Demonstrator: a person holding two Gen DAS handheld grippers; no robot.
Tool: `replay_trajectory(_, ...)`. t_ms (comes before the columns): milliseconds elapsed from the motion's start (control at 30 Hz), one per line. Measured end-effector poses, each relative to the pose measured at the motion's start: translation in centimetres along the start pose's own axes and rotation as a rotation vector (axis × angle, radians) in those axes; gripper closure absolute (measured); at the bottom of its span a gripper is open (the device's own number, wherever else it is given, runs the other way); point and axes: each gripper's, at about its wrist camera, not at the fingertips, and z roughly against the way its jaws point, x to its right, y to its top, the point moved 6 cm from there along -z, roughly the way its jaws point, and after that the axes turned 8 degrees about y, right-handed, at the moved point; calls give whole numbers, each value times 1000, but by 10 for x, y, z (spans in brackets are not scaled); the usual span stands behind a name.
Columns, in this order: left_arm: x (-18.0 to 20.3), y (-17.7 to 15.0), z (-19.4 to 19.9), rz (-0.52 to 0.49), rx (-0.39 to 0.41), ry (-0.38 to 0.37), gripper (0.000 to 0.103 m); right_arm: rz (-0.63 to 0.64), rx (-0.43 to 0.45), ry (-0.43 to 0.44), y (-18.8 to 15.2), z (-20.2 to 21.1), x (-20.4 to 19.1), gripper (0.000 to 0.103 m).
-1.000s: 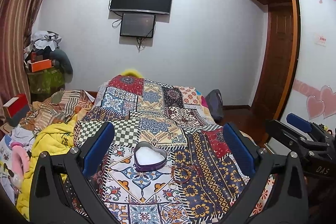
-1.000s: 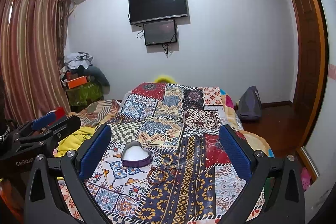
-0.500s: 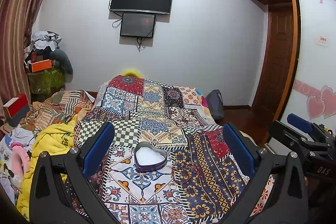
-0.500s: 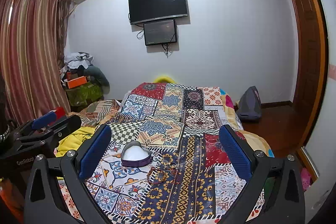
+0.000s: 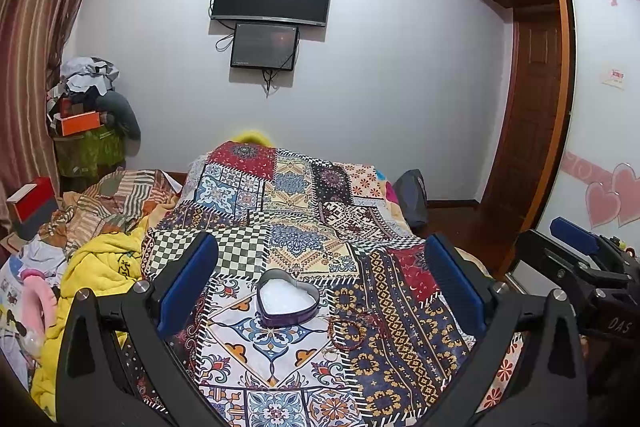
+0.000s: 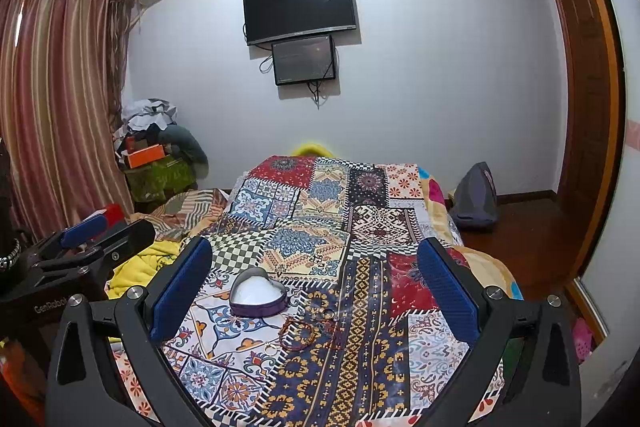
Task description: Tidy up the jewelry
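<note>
**Reaching for the beads beside the heart box**

Both grippers hang above the near end of the bed, jaws spread wide and empty. I judge the first pick is due: the right gripper (image 6: 314, 289) should drop onto the bracelet (image 6: 297, 335) and pinch one side of the loop, not the quilt (image 6: 360, 367). The left gripper (image 5: 320, 291) could steady the heart-shaped box (image 5: 287, 301). The bracelet is reddish-brown beads, lying flat just right of the lidless, white-lined box; small rings (image 6: 325, 314) lie close by
</note>
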Motion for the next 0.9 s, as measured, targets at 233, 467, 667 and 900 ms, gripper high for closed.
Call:
replay_trajectory(233,-2,0,-3,3,-8,1,0,2,-7,-3,-3,-2,0,1)
replay_trajectory(467,-3,-4,-12,2,-25,2,0,-5,-39,-7,-9,-15,4,1)
replay_trajectory(667,-6,-13,-31,-9,-72,17,0,-9,-93,-18,-24,-33,12,1)
replay_trajectory(900,-15,-39,-73,-8,-190,45,0,-24,-202,-24,-51,-63,25,1)
